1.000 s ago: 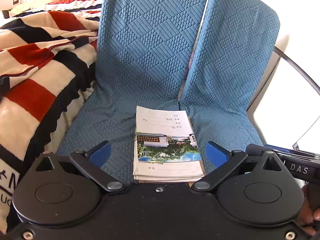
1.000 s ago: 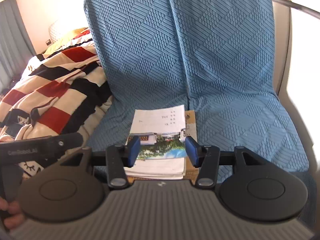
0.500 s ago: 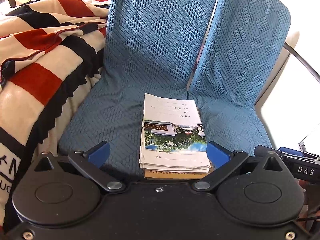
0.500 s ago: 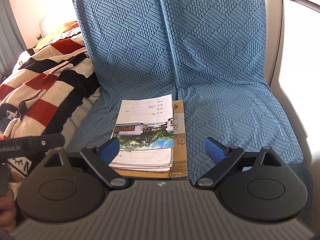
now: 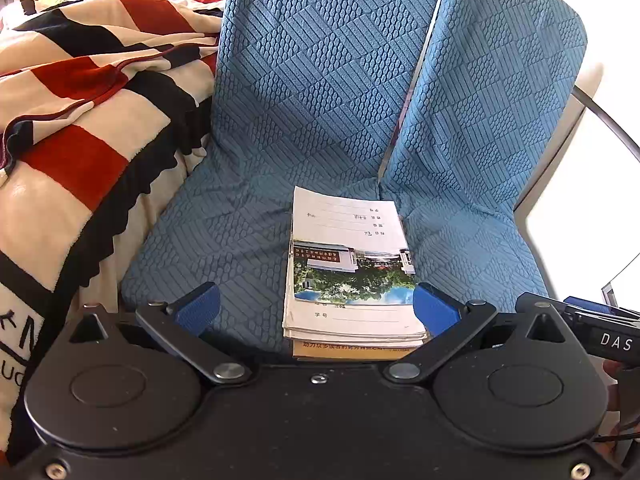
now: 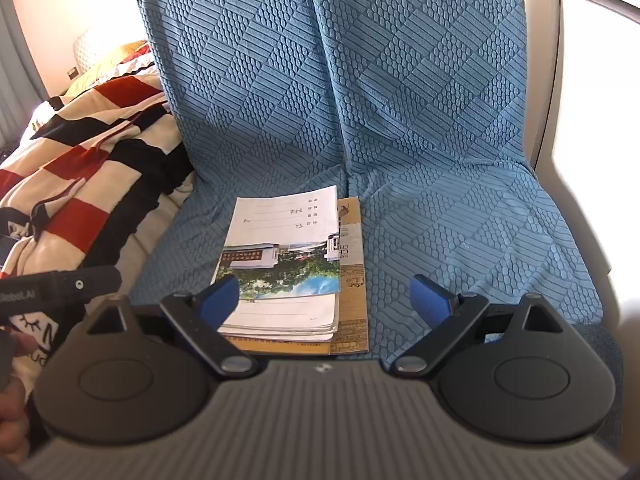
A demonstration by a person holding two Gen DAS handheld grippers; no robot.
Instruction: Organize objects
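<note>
A stack of booklets point(image 5: 348, 264) lies flat on the seat of a chair draped in a blue textured cover point(image 5: 328, 92). The top booklet is white with a photo of a building, trees and blue sky across its middle. Beneath the stack sits a yellow-brown book point(image 6: 352, 280) — its long edge sticks out at 3 o'clock of the pile in the right wrist view, and its near edge shows under the pile in the left wrist view.

The left gripper point(image 5: 316, 308) stands wide open, holding nothing; its blue pads point(image 5: 198, 308) sit apart, one over bare seat fabric at 9 o'clock of the stack, the other just beside the stack's near corner at 3 o'clock.

The right gripper point(image 6: 326, 300) is likewise spread wide and grips nothing — one pad overlaps the stack's near left corner in view, the other hangs over bare cover well to 3 o'clock.

A red, black and cream striped blanket point(image 5: 80, 112) is heaped at 9 o'clock of the chair.
</note>
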